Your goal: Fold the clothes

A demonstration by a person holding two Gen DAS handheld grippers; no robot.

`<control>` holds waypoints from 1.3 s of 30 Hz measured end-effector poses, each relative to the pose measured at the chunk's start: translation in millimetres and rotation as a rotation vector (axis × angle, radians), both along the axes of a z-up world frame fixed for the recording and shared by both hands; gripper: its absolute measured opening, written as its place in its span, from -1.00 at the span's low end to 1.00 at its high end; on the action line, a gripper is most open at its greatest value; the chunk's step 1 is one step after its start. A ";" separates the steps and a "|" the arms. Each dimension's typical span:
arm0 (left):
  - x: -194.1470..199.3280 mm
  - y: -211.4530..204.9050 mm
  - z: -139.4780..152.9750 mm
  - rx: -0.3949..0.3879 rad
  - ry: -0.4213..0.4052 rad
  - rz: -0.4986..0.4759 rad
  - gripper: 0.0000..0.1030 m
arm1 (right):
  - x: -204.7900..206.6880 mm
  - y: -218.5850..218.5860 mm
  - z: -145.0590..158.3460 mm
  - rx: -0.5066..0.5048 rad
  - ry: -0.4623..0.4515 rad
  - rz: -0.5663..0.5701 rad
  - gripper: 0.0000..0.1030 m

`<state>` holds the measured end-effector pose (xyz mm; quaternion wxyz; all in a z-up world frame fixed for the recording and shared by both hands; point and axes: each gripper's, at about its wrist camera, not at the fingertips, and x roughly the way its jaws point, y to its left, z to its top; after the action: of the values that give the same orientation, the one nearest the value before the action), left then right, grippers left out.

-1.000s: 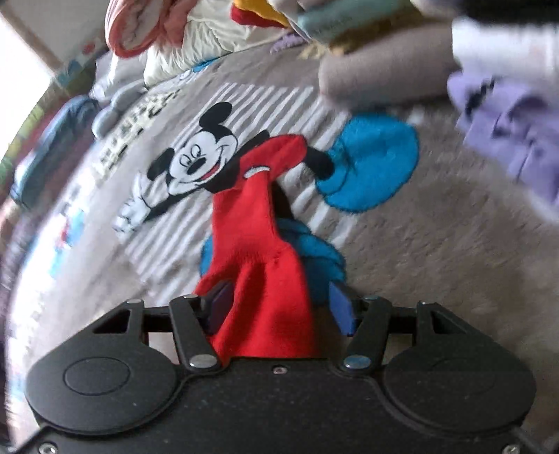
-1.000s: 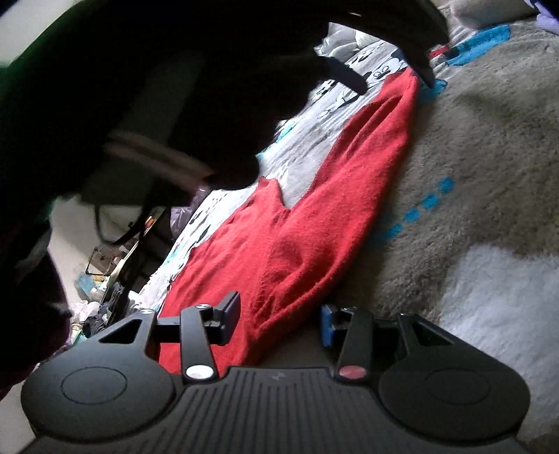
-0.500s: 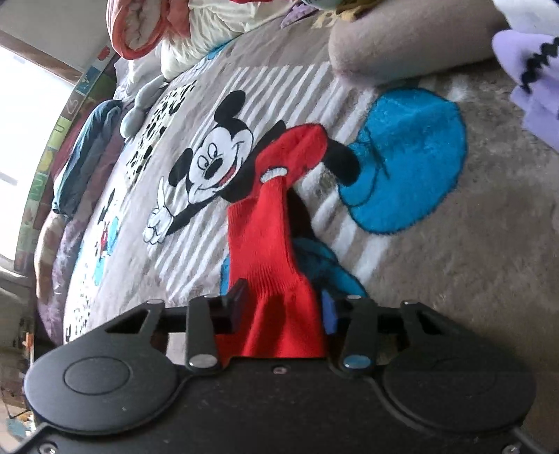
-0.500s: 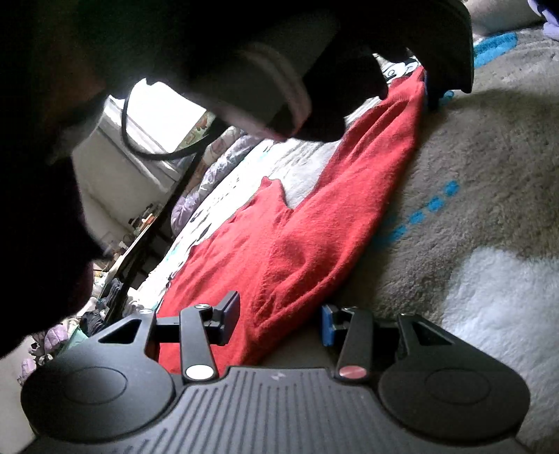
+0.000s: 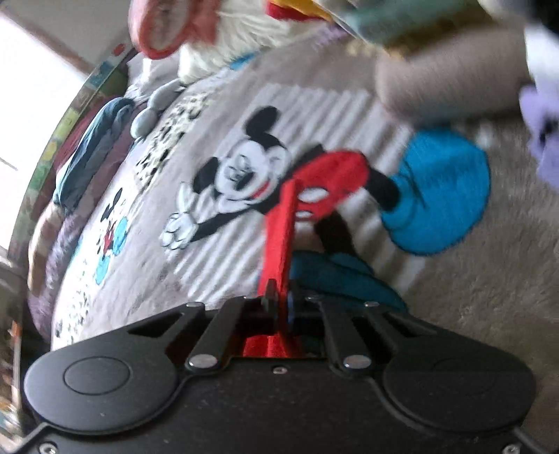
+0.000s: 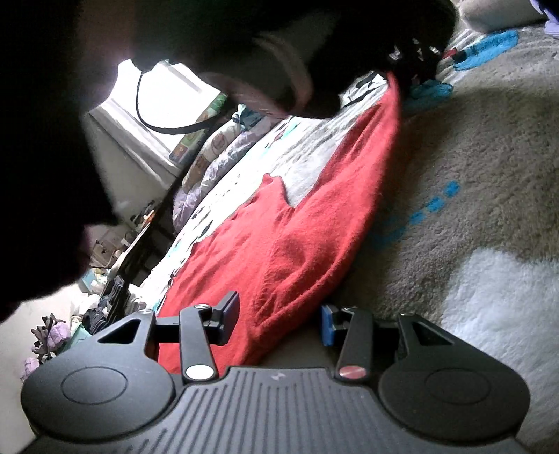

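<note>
Left gripper: jaws have just been closing; now pressed together, pinching the cuff end of the red knitted long-sleeved garment; the sleeve is being pulled taut into a narrow strip.
Right gripper: jaws are being held apart; the garment's near edge is lying between them, pads not pressing on it as far as can be told.
Step in hand: judged as the sleeve fold being started; sleeve end is being gripped, fold not yet made.
Next move: sleeve is probably to be carried across onto the garment's body and laid flat; the grip needs keeping until the cloth is placed; the right jaws likely need closing on the edge to anchor it.
Garment place: being spread flat on the plush grey blanket printed with a cartoon mouse, body near the right gripper, sleeve running away toward the left one.
Person: a dark sleeve with a pale cuff is being seen above the garment in the right wrist view, blurred.
Surface: blanket pile is soft; blue patches and white stripes are being shown.
Far: a heap of mixed folded clothes is lying at the blanket's far edge, blurred; a bright window is being seen beyond.
</note>
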<state>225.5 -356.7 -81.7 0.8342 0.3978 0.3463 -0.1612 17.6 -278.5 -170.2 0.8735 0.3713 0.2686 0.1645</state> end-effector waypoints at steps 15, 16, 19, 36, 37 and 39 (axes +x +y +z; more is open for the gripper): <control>-11.7 106.7 111.9 -0.274 -0.114 0.066 -0.94 | 11.4 29.5 24.7 -0.265 -0.048 0.031 0.19; -13.1 115.6 116.8 -0.287 -0.120 0.072 -0.94 | 11.2 33.2 24.7 -0.288 -0.052 0.031 0.19; -17.6 140.2 128.5 -0.319 -0.135 0.091 -0.94 | 9.2 44.4 22.3 -0.383 -0.074 0.045 0.21; -42.6 288.5 150.5 -0.449 -0.182 0.214 -0.94 | -8.2 90.6 31.8 -0.743 -0.198 0.131 0.25; -43.1 296.2 148.8 -0.457 -0.180 0.224 -0.94 | -8.8 92.5 31.8 -0.756 -0.204 0.135 0.25; -43.8 310.6 145.2 -0.466 -0.178 0.241 -0.94 | -10.4 95.6 31.5 -0.774 -0.210 0.142 0.25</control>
<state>181.7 -46.1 63.4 0.9435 0.1637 0.2700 -0.1005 7.2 -182.9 -138.7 0.9578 -0.0232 0.2450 0.1483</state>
